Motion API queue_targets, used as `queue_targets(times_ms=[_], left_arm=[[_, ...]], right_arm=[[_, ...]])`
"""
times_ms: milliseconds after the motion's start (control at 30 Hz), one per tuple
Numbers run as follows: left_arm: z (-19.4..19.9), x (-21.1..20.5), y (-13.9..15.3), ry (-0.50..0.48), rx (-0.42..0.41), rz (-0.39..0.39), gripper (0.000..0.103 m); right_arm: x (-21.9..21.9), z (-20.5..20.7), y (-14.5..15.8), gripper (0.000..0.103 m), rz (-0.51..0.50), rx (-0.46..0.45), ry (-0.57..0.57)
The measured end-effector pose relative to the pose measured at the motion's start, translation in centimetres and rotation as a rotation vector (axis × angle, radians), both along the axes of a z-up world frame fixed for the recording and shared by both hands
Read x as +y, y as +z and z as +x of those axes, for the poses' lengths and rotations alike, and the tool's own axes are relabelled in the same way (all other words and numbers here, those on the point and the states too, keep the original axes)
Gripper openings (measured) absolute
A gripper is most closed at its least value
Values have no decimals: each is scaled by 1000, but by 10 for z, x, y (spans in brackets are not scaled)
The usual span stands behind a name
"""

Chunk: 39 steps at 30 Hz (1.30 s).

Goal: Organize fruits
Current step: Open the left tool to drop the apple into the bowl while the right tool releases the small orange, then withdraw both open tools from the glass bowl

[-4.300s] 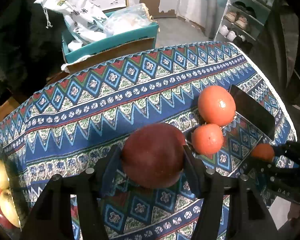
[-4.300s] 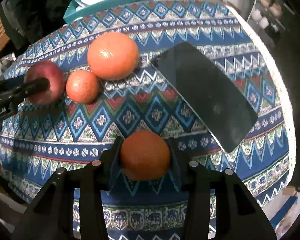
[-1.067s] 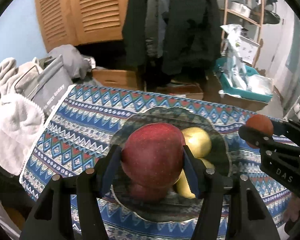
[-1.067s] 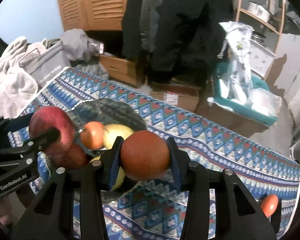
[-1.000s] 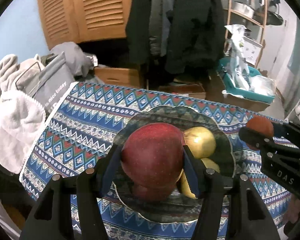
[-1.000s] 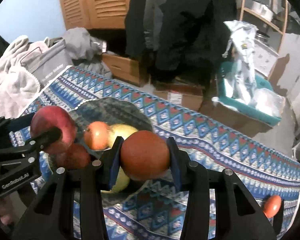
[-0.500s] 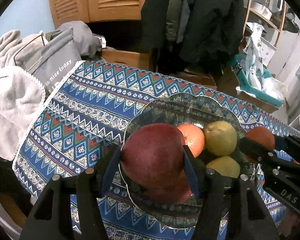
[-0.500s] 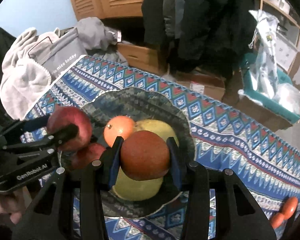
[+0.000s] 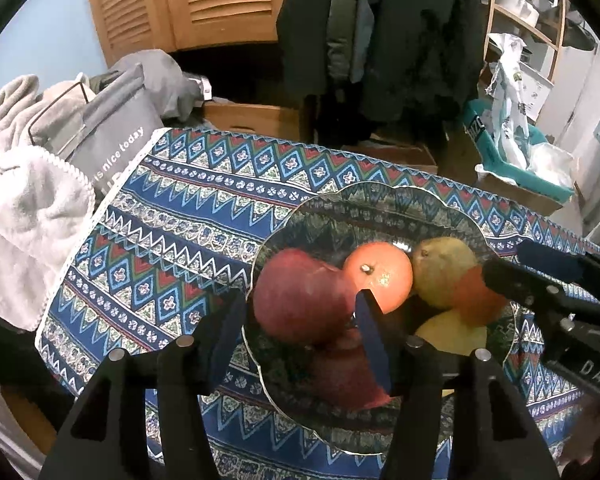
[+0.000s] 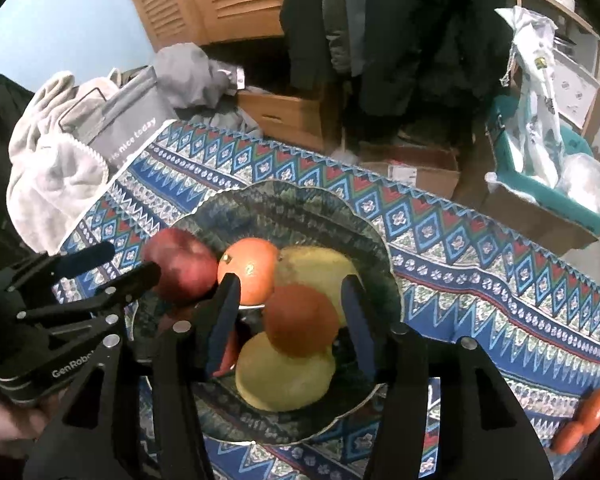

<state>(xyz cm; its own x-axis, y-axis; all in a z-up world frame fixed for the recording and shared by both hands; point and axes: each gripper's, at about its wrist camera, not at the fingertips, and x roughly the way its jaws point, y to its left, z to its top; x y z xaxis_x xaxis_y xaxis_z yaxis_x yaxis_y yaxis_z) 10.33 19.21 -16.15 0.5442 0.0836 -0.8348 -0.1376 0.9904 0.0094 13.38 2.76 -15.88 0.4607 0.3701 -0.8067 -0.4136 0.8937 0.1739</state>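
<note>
Left wrist view: the left gripper has let go. Its jaws have just been closing, and the red apple lies mostly past the fingertips, at the near left of the scalloped glass plate, against a bright orange.

Right wrist view: the right gripper is released, its jaws just having been opening. The dark orange sits between them with a gap on each side, resting on a yellow fruit at the plate's middle.
</note>
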Motion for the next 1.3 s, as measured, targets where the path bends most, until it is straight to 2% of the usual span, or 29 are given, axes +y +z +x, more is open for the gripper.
queue_targets(times_ms=[300, 600, 967, 1067, 1167, 1300], left_arm=[[-8, -6, 16, 6, -22, 5, 75], [-17, -26, 33, -33, -45, 24, 76], [-35, -59, 60, -97, -91, 58, 80], [-39, -70, 66, -119, -100, 63, 81], [-42, -82, 71, -139, -112, 70, 87], [-44, -96, 74, -167, -116, 77, 87]], right_arm=[[-18, -3, 16, 61, -39, -45, -50], [-40, -15, 34, 63, -73, -98, -86], [-66, -40, 53, 69, -191, -196, -127], [-76, -45, 57, 70, -199, -205, -138], [-88, -51, 60, 72, -209, -211, -164], [-109, -58, 65, 72, -210, -209, -207]])
